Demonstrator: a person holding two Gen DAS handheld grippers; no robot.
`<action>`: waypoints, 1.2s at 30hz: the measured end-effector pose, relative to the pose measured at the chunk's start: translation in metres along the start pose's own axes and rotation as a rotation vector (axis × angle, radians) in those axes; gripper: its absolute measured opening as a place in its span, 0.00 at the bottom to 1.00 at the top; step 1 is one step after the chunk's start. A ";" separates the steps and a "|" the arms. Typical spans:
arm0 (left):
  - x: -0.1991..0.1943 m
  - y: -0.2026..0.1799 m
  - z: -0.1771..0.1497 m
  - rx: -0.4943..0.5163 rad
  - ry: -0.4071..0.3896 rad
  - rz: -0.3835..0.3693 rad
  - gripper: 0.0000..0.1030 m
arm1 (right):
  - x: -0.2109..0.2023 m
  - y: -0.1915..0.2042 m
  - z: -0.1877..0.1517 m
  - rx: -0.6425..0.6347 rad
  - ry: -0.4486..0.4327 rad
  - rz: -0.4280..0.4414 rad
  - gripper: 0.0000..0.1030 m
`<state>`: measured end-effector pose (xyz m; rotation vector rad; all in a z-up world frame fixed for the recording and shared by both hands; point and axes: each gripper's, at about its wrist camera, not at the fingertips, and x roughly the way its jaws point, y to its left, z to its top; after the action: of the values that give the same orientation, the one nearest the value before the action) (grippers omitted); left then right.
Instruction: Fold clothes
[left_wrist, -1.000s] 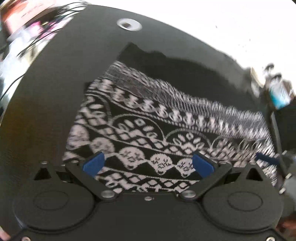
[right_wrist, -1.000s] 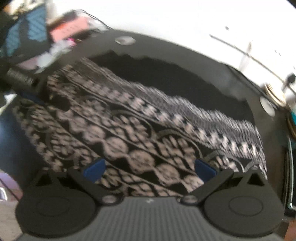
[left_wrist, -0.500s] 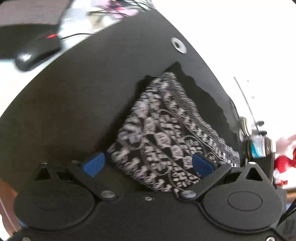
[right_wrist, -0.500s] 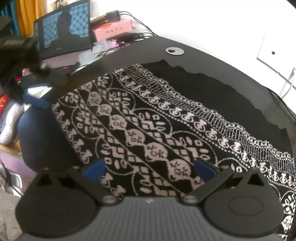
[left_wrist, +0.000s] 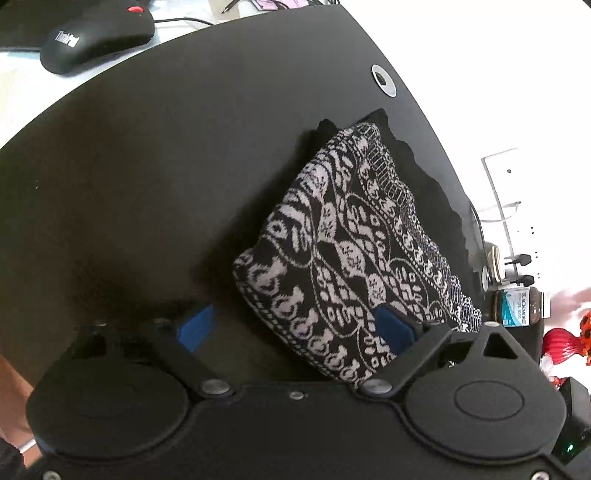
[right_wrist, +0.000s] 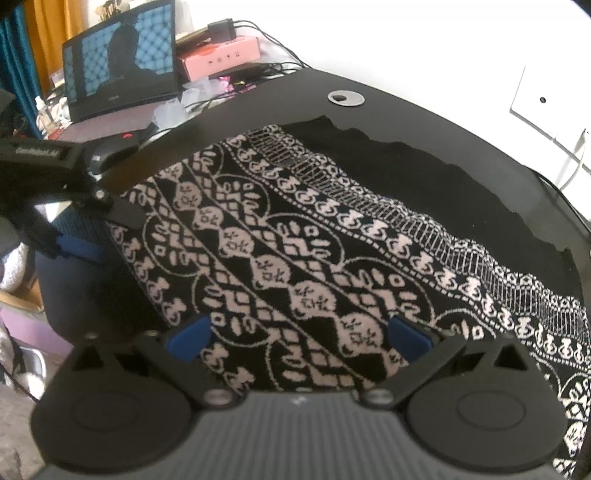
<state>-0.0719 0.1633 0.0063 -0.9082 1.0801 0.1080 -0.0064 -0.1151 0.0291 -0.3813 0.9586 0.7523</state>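
A black-and-white patterned knit garment (left_wrist: 343, 258) lies folded in a long band on the black table (left_wrist: 147, 166). My left gripper (left_wrist: 295, 328) is at its left end. The near corner of the cloth lies between the jaws, which are closing. One blue pad (left_wrist: 395, 328) rests against the cloth and the other pad (left_wrist: 195, 326) stands apart from it. My right gripper (right_wrist: 299, 338) hovers open over the garment (right_wrist: 332, 258) near its front edge, not pinching it. In the right wrist view the left gripper (right_wrist: 99, 232) shows at the cloth's left edge.
A black mouse (left_wrist: 96, 37) lies past the table's far left edge. A laptop (right_wrist: 122, 74), a pink box (right_wrist: 221, 55) and cables sit behind. A brown bottle (left_wrist: 517, 306) and a red vase (left_wrist: 565, 343) stand at the right. A metal grommet (right_wrist: 345, 98) is in the table.
My left gripper swung from over the garment's middle to its left end, rolled and sank; the corner now sits between its narrowing jaws. The right gripper shifted slightly, then held still.
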 end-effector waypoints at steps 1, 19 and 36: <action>0.000 0.000 0.000 0.001 -0.005 0.003 0.75 | -0.001 0.000 -0.001 -0.001 0.001 0.001 0.99; -0.013 0.002 0.025 -0.096 0.051 -0.086 0.18 | 0.017 0.086 0.023 -0.352 -0.120 0.064 0.99; -0.020 0.022 0.040 -0.204 0.087 -0.219 0.63 | 0.041 0.104 0.027 -0.432 -0.160 0.003 0.18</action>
<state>-0.0643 0.2115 0.0159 -1.2185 1.0561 -0.0037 -0.0517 -0.0105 0.0123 -0.6848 0.6416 0.9798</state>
